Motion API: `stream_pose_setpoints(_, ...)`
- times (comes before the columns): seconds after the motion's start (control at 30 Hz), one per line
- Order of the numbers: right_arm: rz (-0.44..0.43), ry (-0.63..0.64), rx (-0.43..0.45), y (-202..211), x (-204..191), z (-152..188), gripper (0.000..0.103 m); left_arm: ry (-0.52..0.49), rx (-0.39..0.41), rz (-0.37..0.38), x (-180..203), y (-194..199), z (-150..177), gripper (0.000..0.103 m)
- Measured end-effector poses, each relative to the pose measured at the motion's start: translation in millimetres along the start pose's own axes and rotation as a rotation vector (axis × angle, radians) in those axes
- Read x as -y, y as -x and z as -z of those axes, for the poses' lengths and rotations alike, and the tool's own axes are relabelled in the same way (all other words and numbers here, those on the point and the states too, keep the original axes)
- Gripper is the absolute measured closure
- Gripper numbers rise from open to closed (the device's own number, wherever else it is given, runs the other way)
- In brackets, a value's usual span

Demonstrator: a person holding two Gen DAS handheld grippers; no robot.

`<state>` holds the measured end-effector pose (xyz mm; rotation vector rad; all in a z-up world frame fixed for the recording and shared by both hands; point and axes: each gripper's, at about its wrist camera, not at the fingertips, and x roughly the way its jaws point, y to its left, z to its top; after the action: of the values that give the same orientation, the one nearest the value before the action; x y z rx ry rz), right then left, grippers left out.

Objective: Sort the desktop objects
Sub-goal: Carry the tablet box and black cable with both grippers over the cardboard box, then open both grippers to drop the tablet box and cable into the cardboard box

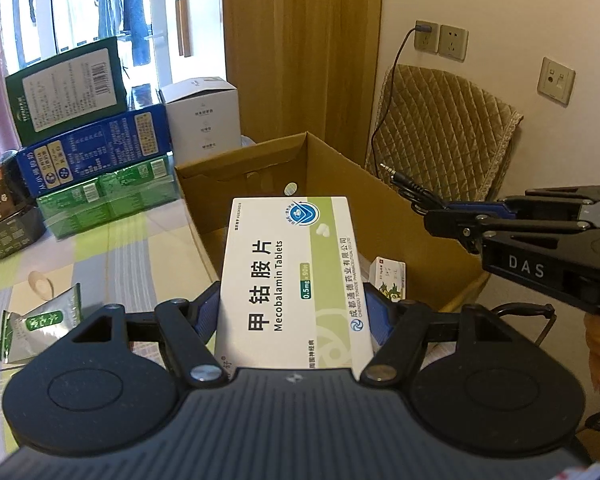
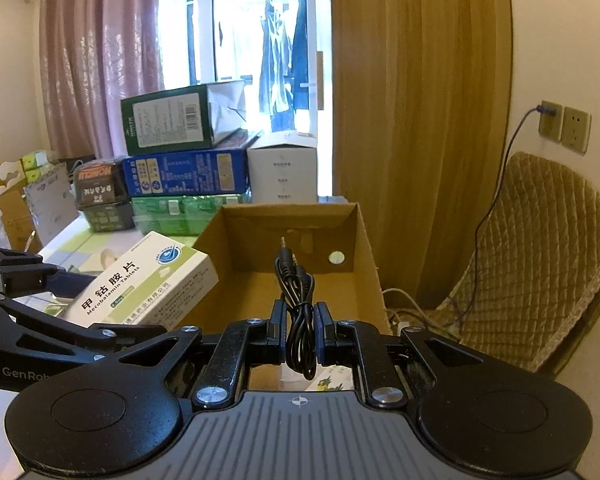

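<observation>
The table (image 1: 112, 248) carries a checked green and white cloth, and at its far side stands a stack of boxes (image 1: 88, 140), a green one above a blue one above a clear-wrapped green pack, with a white box (image 1: 202, 114) beside them. Nearer, at the table edge, sits the open carton (image 2: 236, 236), which looks to be the sorting bin. Its floor is mostly bare brown card; a small pack (image 1: 390, 276) with a green figure printed on it already lies at the near end.

The left gripper (image 1: 294, 312) has its jaws closed on the sides of the pill box (image 1: 292, 276), a white and green carton of Mecobalamin tablets, held tilted with its far end over the carton's near left rim. The right gripper (image 2: 300, 332) has its jaws pressed nearly together on a folded black cable (image 2: 298, 304), whose two jack plugs stick up above the fingers, over the carton's opening.

A foil sachet (image 1: 40, 328) lies on the cloth to the left, apparently not yet sorted.

The step in hand seems to be delivery: both items are carried and poised at the carton. The next move likely calls for bringing the pill box fully over the opening, lowering each hand inside the walls, then opening the jaws. The cable is limp and may snag on a finger when released.
</observation>
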<state>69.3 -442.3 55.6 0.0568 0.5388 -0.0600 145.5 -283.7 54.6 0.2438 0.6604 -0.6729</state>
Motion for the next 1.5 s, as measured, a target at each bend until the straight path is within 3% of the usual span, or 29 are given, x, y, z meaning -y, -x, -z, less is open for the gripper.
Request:
stream_pose_setpoints(0.4,0.005,-0.036,-0.036,-30.1,20.3,3.5,0.093,-0.025,-0.013,0.022,4.7,-39.2,-2.5,0.035)
stream_pose_setpoints(0.47,0.006,-0.043,-0.042,-33.0,21.7,4.7,0.093,-0.032,-0.006,0.001,5.1,-42.2,-2.5,0.029)
stream_pose_setpoints(0.9,-0.037,-0.048,-0.051,-40.4,11.4,2.0,0.093,0.05,0.043,-0.046,-30.3,-9.5,13.0,0.029)
stream_pose_setpoints(0.97,-0.064,-0.072,-0.033,-40.4,11.2,-0.5,0.089,0.062,0.042,-0.055,-36.0,-4.9,17.9,0.029)
stream_pose_setpoints(1.03,-0.05,-0.085,-0.018,-37.0,10.9,-2.4,0.065,0.072,0.041,-0.061,-41.5,-0.4,22.6,0.029)
stream_pose_setpoints(1.07,-0.05,-0.093,-0.007,-33.7,11.0,-2.4,0.061,0.078,0.04,-0.064,-44.2,2.2,25.2,0.029)
stream_pose_setpoints(1.5,-0.04,-0.135,-0.009,13.5,-9.3,18.3,0.05,0.138,0.018,-0.103,-64.1,45.9,66.6,0.024)
